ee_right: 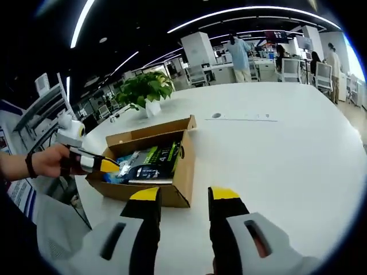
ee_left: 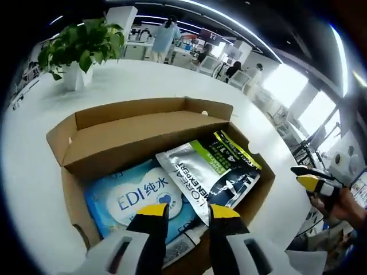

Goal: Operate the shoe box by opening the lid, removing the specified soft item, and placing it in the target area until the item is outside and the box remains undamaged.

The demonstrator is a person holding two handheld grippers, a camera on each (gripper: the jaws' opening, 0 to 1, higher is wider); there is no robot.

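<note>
An open brown shoe box (ee_left: 132,134) lies on the white table, its lid flap folded back on the far side. Inside lie a blue soft pack marked EDI (ee_left: 126,197) and a silver, green and black pouch (ee_left: 209,172) overlapping it. My left gripper (ee_left: 188,212) hovers open just over the box's near edge, its yellow tips above the two packs and holding nothing. In the right gripper view the box (ee_right: 183,166) sits ahead on the left, and my right gripper (ee_right: 183,195) stands open and apart from it over bare table. A hand holds the left gripper (ee_right: 106,165) at the box's left end.
A potted green plant (ee_left: 80,48) (ee_right: 146,89) stands on the white table (ee_right: 275,154) beyond the box. The right gripper (ee_left: 307,176) shows past the table's right edge. Desks, chairs and standing people fill the office behind.
</note>
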